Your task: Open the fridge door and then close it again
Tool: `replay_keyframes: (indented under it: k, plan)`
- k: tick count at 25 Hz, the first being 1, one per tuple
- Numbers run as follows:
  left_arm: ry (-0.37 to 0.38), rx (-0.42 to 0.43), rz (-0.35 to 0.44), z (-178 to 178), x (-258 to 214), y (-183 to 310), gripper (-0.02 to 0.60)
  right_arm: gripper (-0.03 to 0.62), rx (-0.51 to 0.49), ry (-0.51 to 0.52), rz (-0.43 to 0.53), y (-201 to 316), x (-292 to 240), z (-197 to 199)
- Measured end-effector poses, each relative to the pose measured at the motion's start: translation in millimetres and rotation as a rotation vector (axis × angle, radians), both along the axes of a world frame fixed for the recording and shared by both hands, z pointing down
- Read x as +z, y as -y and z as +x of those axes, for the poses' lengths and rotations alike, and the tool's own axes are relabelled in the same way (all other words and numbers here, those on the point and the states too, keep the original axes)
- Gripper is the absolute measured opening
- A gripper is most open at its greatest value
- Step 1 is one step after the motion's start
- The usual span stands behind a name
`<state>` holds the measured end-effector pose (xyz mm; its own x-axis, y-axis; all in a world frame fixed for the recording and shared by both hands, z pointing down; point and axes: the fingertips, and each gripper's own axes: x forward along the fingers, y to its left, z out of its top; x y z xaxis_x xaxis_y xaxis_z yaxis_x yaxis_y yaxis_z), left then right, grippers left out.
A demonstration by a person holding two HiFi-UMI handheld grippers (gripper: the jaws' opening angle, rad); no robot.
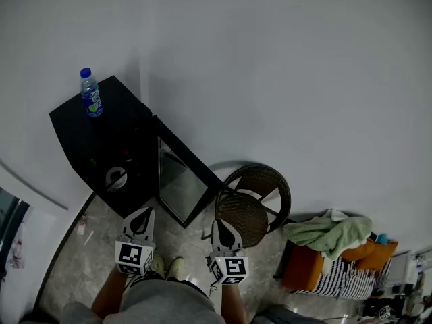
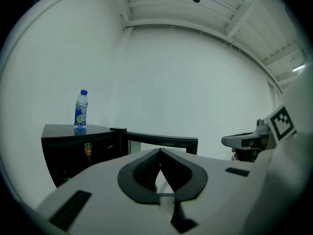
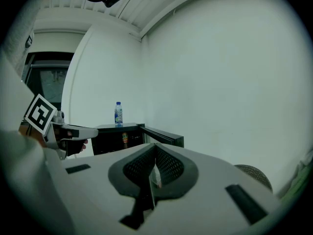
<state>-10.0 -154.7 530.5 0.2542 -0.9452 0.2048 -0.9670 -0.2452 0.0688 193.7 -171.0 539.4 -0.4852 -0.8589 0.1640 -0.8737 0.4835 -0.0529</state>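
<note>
Standing before the small black fridge in the corner of the white room, a person holds one gripper in each hand, both pointed almost level toward it. The fridge door is open and swung out to the right, so the dark inside shows, with something coloured on a shelf that I cannot make out. A water bottle with a blue cap stands upright on top of the fridge.

The left gripper is in front of the open compartment, near it but apart from it. Its jaws are pressed together with nothing between them. The right gripper is beside it, in front of the free edge of the door, and its jaws are also together and empty.

Just right of the door stands a round wicker chair. Further right, a green cloth lies over an orange thing.
</note>
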Motion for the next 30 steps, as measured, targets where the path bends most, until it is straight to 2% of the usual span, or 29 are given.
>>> replay_keyframes:
  k: [11,17,23,30]
  plan:
    - [-0.023,0.066,0.018,-19.7,5.2,9.5,0.005,0.023,0.050,-0.021,0.000,-6.6,5.5,-23.8]
    - [-0.020,0.070,0.039,-24.7,0.3,16.0,0.005,0.023,0.055,-0.020,0.013,-1.8,2.1,-28.1]
    - [-0.022,0.034,0.048,-10.8,-3.8,24.9,0.005,0.023,0.021,-0.019,0.027,18.8,-2.6,-15.7]
    - [-0.023,-0.059,0.032,16.7,-2.5,33.8,0.005,0.023,-0.081,-0.020,0.015,50.1,-1.6,6.0]
